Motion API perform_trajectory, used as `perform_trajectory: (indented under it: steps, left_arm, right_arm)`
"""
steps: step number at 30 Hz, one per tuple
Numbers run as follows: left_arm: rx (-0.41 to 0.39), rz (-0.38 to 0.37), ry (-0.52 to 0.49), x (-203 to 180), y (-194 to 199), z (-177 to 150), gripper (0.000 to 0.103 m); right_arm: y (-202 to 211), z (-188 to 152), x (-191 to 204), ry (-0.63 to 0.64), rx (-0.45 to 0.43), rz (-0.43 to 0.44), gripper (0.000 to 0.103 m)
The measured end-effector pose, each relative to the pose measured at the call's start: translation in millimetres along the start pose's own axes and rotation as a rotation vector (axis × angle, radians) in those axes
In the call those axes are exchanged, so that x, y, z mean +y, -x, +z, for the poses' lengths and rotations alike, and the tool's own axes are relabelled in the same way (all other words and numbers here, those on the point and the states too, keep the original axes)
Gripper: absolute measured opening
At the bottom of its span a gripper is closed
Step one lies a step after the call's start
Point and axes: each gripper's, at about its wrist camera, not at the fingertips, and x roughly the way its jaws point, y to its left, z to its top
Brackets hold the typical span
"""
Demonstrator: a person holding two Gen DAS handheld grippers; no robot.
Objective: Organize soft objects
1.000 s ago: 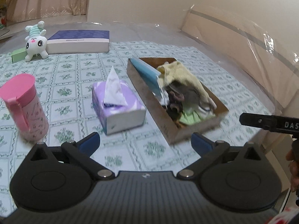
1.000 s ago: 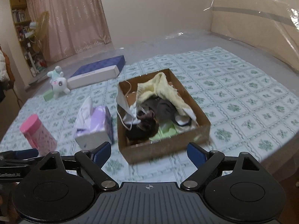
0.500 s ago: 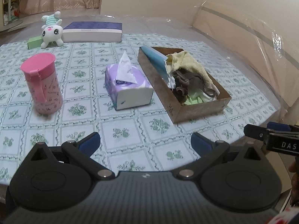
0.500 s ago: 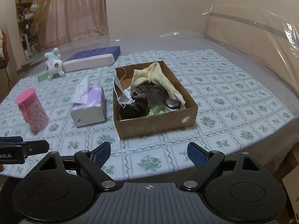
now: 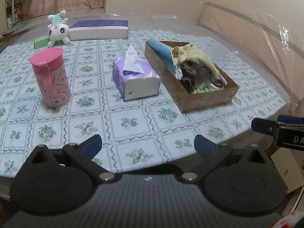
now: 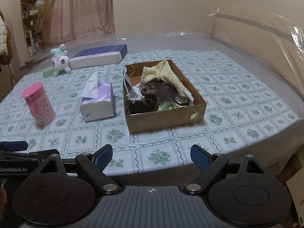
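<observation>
We held the left gripper (image 5: 147, 145) and right gripper (image 6: 151, 156) with jaws spread wide and empty above the desk's (image 6: 237, 102) near edge, while the soft objects (image 6: 161, 87) lay heaped in the cardboard box (image 6: 165, 119) beside the tissue box (image 6: 98, 104).

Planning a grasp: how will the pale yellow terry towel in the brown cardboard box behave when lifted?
The pale yellow terry towel lies crumpled, so it is probably floppy and will hang. It drapes over dark garments, so it may drag them. Likely light and not slippery.
</observation>
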Motion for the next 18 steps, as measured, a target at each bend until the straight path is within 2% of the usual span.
perform_trajectory:
  steps: [18]
  left_arm:
    - [0.009,0.004,0.004,3,0,-7,0.102]
  right_arm:
    - [-12,-5,8,0.005,0.032,0.015,0.088]
